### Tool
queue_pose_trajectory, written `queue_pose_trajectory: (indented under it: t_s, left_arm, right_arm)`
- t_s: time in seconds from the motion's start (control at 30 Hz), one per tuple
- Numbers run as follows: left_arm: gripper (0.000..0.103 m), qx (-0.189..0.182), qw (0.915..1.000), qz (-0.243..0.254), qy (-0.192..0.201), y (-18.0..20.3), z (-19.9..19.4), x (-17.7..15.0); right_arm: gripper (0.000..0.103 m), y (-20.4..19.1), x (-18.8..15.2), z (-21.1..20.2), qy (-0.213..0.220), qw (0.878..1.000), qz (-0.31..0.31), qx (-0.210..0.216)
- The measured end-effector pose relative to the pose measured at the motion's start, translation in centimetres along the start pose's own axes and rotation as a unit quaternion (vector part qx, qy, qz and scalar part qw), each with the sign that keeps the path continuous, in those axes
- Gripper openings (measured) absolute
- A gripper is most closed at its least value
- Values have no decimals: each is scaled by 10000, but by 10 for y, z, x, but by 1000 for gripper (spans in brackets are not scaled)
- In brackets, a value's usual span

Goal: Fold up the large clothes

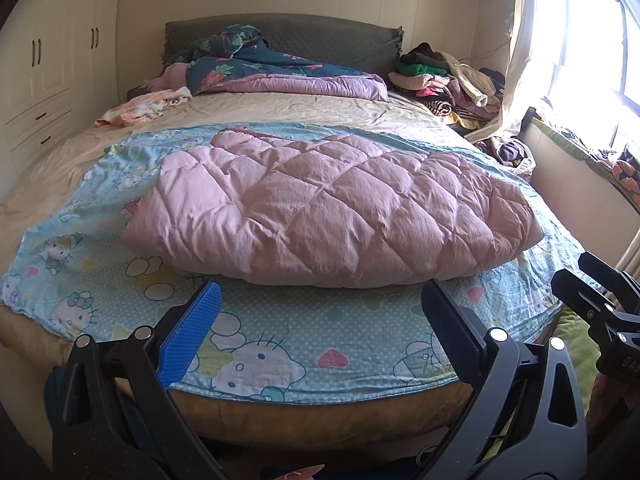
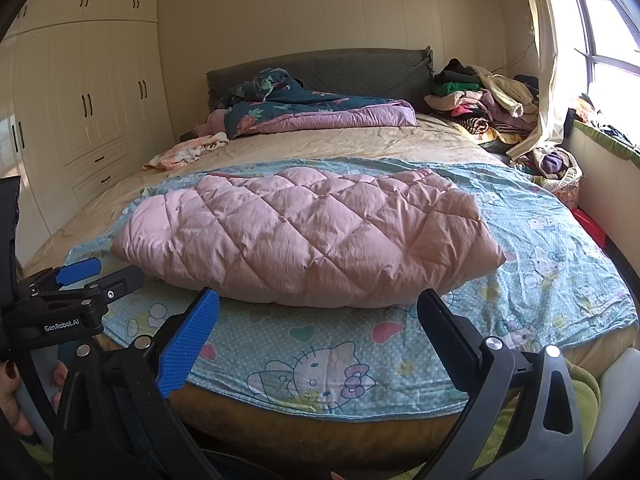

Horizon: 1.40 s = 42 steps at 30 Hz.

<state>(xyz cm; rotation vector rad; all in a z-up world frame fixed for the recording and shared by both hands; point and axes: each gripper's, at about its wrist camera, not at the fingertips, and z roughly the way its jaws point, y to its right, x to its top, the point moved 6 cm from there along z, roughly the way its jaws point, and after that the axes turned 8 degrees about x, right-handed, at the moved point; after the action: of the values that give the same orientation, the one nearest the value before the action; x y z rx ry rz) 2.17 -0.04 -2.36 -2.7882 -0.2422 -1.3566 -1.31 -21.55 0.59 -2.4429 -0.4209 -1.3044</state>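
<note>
A pink quilted padded garment (image 1: 332,204) lies folded into a thick, rounded bundle near the foot of a wide bed (image 1: 320,416). It rests on a light blue cotton sheet printed with cartoon cats and hearts (image 1: 280,344), which is spread over the bed's beige cover (image 1: 280,110). The bundle lies across the bed, and the blue sheet shows on all sides of it.

The left gripper (image 1: 320,332) hangs in the air just before the foot of the bed, pointing at the near edge of the garment. Its jaws stand wide open and hold nothing; one finger has a blue ribbed pad (image 1: 188,344) and the other a black one. The right gripper (image 2: 320,336) is beside it at similar height, also with the jaws wide open and empty, and apart from the fabric. In the right wrist view the left gripper appears at the left edge, with a hand (image 2: 16,396) around its grey handle.

At the head of the bed, against a grey padded headboard (image 1: 320,40), lies a crumpled dark teal floral duvet with a lilac underside (image 1: 280,74). A small pale orange-and-white cloth (image 1: 140,110) lies on the beige cover on the left side. A mixed pile of clothes (image 1: 448,80) is heaped at the far right corner, next to a cream curtain (image 1: 520,60) and a bright window. A cream wardrobe with dark handles (image 2: 80,120) fills the left wall
</note>
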Motion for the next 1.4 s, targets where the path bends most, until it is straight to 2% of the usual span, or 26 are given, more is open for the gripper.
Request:
queue_pose_trajectory:
  t_s: [1.07, 1.4]
  left_arm:
    - [94, 30, 10000, 19, 20, 1, -1, 0]
    - [94, 223, 9997, 65, 37, -14, -1, 2]
  right_arm:
    - [99, -1, 0, 0, -9, 10000, -13, -11]
    - [99, 0, 1, -1, -1, 10000, -16, -25]
